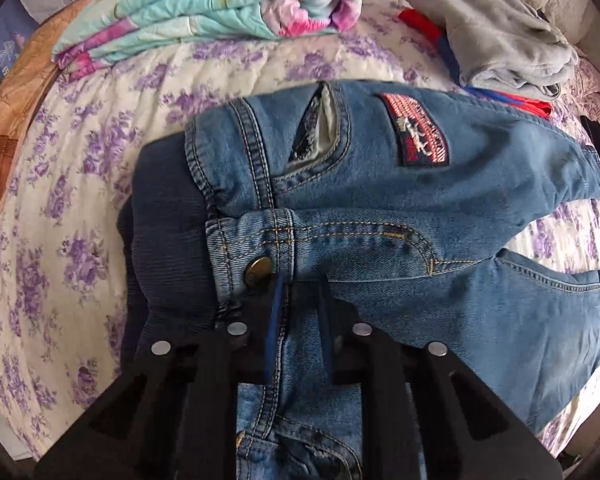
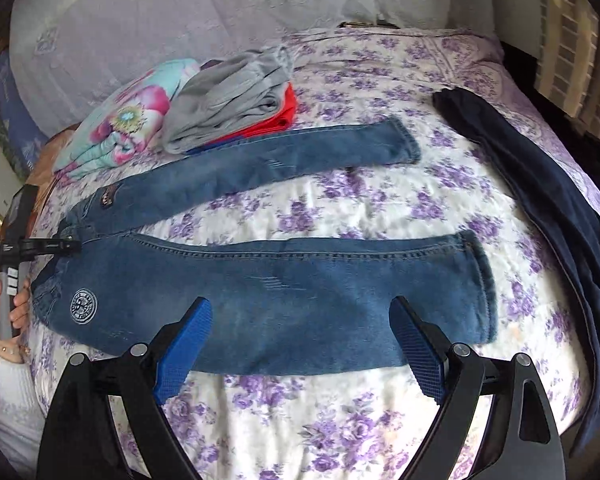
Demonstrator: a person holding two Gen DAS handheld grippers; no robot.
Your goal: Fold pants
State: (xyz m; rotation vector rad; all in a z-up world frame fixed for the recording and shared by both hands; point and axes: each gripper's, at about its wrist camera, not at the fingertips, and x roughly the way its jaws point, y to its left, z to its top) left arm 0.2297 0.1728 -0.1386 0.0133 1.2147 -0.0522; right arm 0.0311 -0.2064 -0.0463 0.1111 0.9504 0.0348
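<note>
The left tool (image 1: pixel 302 280) is nearly closed, its blue pads (image 1: pixel 276 328) pinching the waistband of the jeans (image 1: pixel 380 208) at the fly, just right of the brass button (image 1: pixel 259 269). The right wrist view shows the same tool (image 2: pixel 66 245) gripping the waist, with the person's left hand (image 2: pixel 14 308) on its handle. The jeans lie flat on the bed (image 2: pixel 340 208), waist at the left, both legs spread apart and running to the right. A red embroidered patch (image 1: pixel 414 130) sits on the far thigh; its lettering is too small to read. A round white crest (image 2: pixel 83 306) marks the near thigh, its writing also unreadable. The right tool (image 2: pixel 300 320) is wide open and holds nothing, its blue pads (image 2: pixel 184 344) above the near leg (image 2: pixel 340 280). At the right lies a dark navy garment (image 2: pixel 548 216).
</note>
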